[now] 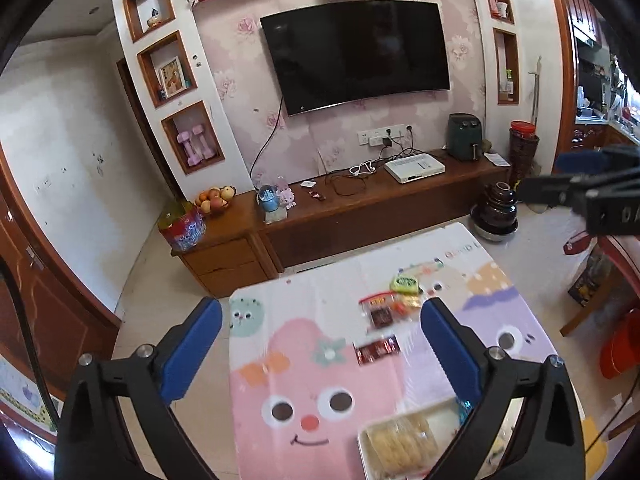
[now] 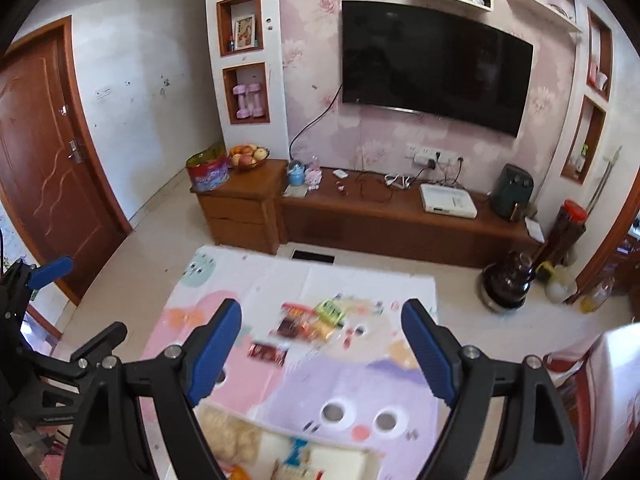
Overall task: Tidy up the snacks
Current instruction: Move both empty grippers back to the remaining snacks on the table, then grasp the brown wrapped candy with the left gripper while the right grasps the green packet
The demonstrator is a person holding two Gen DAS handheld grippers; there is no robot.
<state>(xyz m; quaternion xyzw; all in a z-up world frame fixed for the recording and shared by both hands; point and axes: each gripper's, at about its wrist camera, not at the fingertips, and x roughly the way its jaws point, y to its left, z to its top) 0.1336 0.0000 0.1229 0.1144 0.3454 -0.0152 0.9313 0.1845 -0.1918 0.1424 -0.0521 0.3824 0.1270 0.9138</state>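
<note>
A small table with a cartoon-print cloth (image 1: 304, 360) (image 2: 360, 380) holds loose snacks. A dark red packet (image 1: 377, 350) (image 2: 267, 353) lies alone. Beyond it is a cluster of packets: red-topped (image 1: 378, 311) (image 2: 294, 320), orange (image 1: 406, 304), green (image 1: 405, 283) (image 2: 331, 309). A white tray (image 1: 364, 454) (image 2: 340, 460) at the near edge holds pale round biscuits (image 1: 400, 438) (image 2: 228, 432). My left gripper (image 1: 322, 344) is open and empty above the table. My right gripper (image 2: 322, 344) is open and empty too, also seen in the left wrist view (image 1: 592, 184).
A low wooden TV cabinet (image 1: 360, 208) (image 2: 400, 220) stands beyond the table under a wall TV (image 1: 356, 52). A dark jar (image 1: 496, 212) (image 2: 508, 280) sits on the floor at right. A wooden door (image 2: 44, 152) is at left.
</note>
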